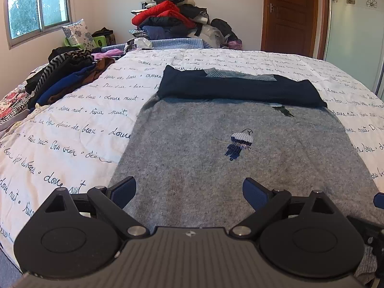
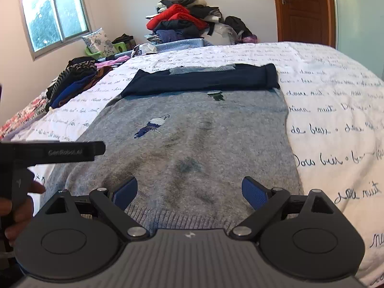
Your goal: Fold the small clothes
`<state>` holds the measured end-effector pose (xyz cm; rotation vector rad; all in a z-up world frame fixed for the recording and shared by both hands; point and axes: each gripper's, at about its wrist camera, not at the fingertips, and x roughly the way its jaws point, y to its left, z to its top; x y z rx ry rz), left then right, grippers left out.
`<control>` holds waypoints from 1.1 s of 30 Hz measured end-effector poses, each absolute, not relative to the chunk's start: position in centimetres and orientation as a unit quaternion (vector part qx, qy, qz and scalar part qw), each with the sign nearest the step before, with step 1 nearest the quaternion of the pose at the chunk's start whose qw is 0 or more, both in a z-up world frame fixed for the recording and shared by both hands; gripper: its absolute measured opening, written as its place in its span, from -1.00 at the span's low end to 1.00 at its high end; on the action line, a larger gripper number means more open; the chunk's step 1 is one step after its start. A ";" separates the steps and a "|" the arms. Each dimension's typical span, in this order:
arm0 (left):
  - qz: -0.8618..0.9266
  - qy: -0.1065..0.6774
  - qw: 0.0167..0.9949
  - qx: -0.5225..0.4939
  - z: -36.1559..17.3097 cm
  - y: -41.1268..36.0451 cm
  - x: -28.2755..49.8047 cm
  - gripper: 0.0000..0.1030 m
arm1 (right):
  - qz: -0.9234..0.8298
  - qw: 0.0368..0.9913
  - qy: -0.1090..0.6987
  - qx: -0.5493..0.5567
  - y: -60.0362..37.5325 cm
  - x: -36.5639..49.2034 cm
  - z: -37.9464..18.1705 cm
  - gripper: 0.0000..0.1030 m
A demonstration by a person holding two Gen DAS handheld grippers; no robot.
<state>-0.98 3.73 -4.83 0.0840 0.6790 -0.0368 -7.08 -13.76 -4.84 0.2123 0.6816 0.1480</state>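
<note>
A grey knit sweater point(image 1: 216, 144) with embroidered birds lies flat on the bed, its navy sleeves point(image 1: 237, 91) folded across the top. It also shows in the right wrist view point(image 2: 192, 139), with the navy sleeves point(image 2: 204, 80) at the far end. My left gripper point(image 1: 189, 193) is open and empty, just above the sweater's near hem on the left side. My right gripper point(image 2: 189, 193) is open and empty over the ribbed hem point(image 2: 182, 218) on the right side. The left gripper's body point(image 2: 52, 153) shows at the left edge of the right wrist view.
The white quilt with script lettering point(image 1: 72, 124) covers the bed. A stack of folded clothes point(image 1: 62, 76) sits at the bed's left side. A tall pile of clothes point(image 1: 172, 19) stands beyond the far edge. A wooden door point(image 1: 292, 14) is at the back right.
</note>
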 end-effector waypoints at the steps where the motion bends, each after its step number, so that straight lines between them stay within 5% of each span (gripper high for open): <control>1: -0.019 0.334 0.942 0.038 -4.9 4.0 -1.1 0.83 | 0.072 0.932 0.337 0.111 -14.1 -7.0 -4.9 0.84; 15: -0.008 0.309 0.950 0.050 -4.6 12.0 -3.5 0.83 | 0.033 0.936 0.325 0.132 -18.7 -7.9 -5.9 0.84; 33: -0.198 0.356 0.900 -0.157 -9.6 19.0 -2.5 0.88 | 0.116 0.905 0.314 0.265 -25.1 -9.6 -9.4 0.83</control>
